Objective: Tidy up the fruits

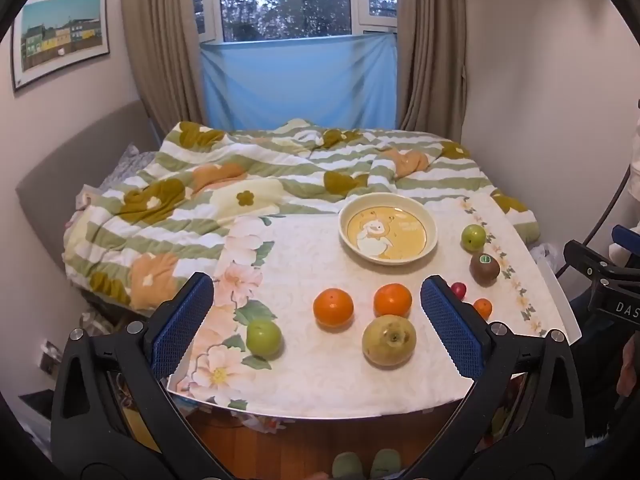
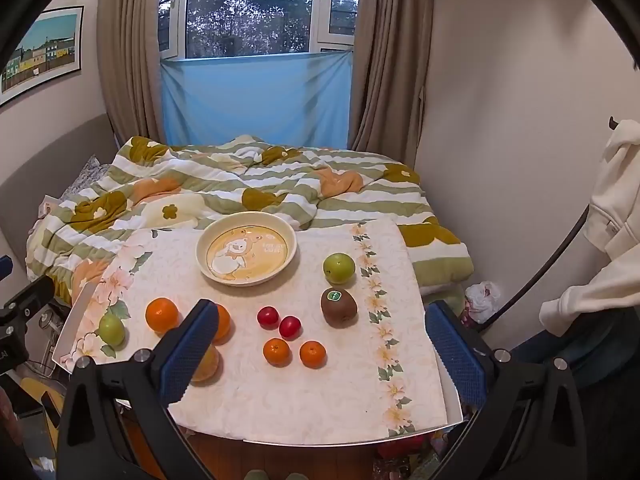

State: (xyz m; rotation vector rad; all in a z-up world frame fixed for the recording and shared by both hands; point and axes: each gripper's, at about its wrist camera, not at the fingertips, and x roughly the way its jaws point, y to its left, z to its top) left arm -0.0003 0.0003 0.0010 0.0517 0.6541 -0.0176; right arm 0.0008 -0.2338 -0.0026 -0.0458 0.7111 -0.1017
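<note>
A cream bowl with a bear picture (image 1: 387, 229) (image 2: 246, 249) stands empty at the far side of the floral cloth. Loose fruit lies on the cloth: two oranges (image 1: 333, 307) (image 1: 393, 300), a yellow pear (image 1: 389, 340), two green apples (image 1: 263, 337) (image 1: 473, 237), a kiwi (image 1: 484, 267) (image 2: 338, 306), two red plums (image 2: 267, 317) (image 2: 289, 326) and two small tangerines (image 2: 276, 352) (image 2: 313, 354). My left gripper (image 1: 318, 322) is open and empty, near the table's front edge. My right gripper (image 2: 320, 348) is open and empty, above the front of the table.
The small table (image 2: 454, 400) stands against a bed with a striped flowered quilt (image 1: 224, 188). Walls close in on both sides. A white garment (image 2: 612, 216) hangs at the right. Wooden floor shows below the front edge.
</note>
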